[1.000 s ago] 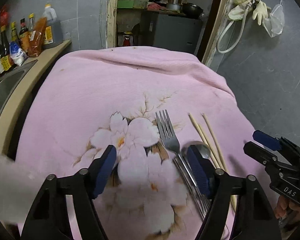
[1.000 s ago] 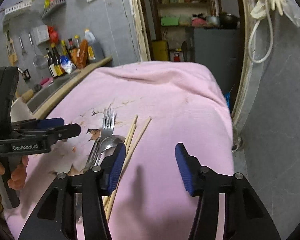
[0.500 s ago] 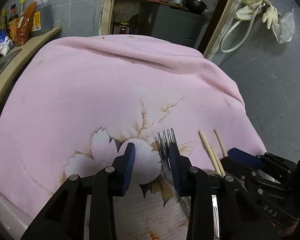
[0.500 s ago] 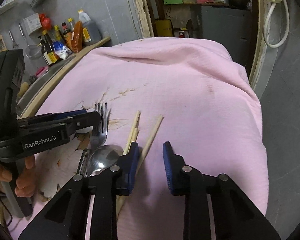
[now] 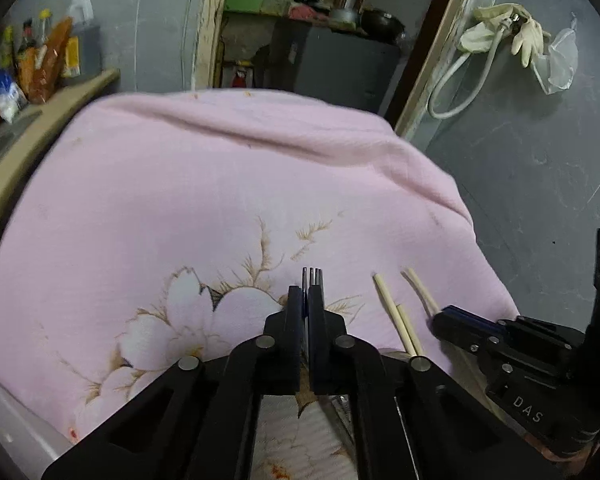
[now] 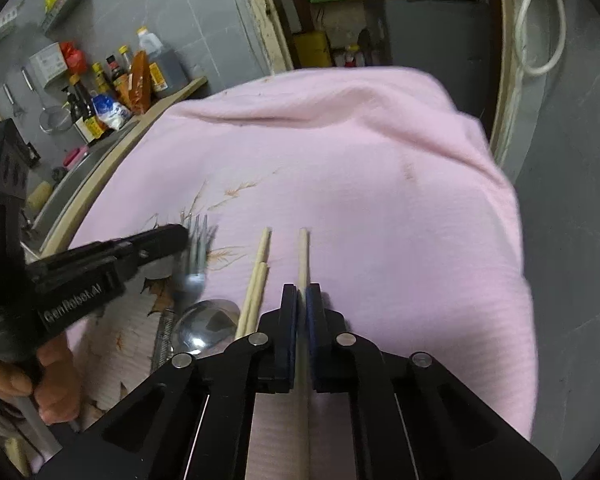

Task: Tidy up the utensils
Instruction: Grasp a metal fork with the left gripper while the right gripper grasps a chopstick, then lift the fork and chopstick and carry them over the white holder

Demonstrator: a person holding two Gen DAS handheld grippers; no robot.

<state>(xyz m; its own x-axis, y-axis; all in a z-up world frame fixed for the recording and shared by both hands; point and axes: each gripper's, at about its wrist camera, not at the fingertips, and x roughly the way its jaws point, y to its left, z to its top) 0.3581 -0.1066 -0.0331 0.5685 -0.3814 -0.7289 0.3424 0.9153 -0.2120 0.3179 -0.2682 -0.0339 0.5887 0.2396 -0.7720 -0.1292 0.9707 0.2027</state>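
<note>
Here the left gripper [image 5: 305,300] has just clamped the steel fork [image 5: 312,276], the right gripper [image 6: 301,300] one pale wooden chopstick [image 6: 303,254]. Lifting each straight up should spare the two chopsticks [image 6: 258,280] just left of the right gripper.

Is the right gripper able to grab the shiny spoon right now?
Probably not yet. The right gripper is shut on a chopstick, so its jaws are busy. The spoon lies close by, but two more chopsticks lie between.

The far pink cloth [image 6: 380,184] lies bare and passable; near, fork [image 6: 194,256], spoon [image 6: 206,324] and chopsticks [image 6: 258,280] crowd together.
</note>
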